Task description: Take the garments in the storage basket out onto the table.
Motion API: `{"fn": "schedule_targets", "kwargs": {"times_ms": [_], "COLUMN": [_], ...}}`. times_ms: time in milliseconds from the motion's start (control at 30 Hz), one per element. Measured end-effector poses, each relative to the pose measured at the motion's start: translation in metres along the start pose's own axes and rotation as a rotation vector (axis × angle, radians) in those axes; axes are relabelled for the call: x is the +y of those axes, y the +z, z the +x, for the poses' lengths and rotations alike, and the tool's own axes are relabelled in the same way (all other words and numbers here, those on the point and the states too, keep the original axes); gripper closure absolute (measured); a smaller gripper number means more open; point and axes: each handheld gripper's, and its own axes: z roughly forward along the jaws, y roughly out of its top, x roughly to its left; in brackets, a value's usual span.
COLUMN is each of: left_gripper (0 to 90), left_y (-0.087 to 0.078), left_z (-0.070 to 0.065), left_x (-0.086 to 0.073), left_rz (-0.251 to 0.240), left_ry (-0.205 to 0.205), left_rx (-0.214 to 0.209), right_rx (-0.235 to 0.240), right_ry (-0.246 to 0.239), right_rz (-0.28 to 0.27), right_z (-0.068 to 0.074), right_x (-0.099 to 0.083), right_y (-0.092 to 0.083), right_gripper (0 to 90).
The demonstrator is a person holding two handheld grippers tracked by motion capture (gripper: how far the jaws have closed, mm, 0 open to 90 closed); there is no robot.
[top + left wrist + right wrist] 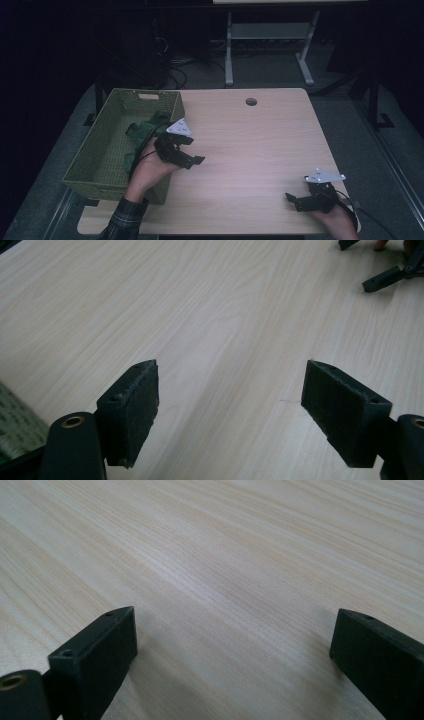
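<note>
In the high view my left gripper (194, 150) hangs just right of a green woven basket (107, 140), over the pale wooden table (250, 145). Its jaws stand wide apart, and in the left gripper view (231, 370) only bare wood lies between them. A crumpled green cloth (142, 131) rests inside the basket, behind the left hand. My right gripper (294, 201) sits low near the table's front right corner, pointing left. Its jaws are open too, with nothing between them in the right gripper view (235, 615). The right gripper's (382, 280) jaw tips appear far off in the left gripper view.
A round cable hole (251, 102) sits near the table's far edge. Beyond the table, a white desk frame (229, 50) and cables (172, 70) stand on the dark floor. The basket takes up the table's left side.
</note>
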Motion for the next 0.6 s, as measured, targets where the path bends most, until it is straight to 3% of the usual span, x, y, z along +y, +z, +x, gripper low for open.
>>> {"fn": "schedule_targets", "kwargs": {"times_ms": [600], "left_gripper": [28.3], "left_y": [-0.028], "left_z": [0.019], "left_x": [-0.013], "left_rz": [-0.023], "left_ry": [-0.044], "left_rx": [0.053], "right_rx": [0.0], "right_ry": [0.0], "right_rz": [0.0], "right_z": [0.0], "right_x": [0.0], "right_y": [0.0], "right_gripper": [4.4]}}
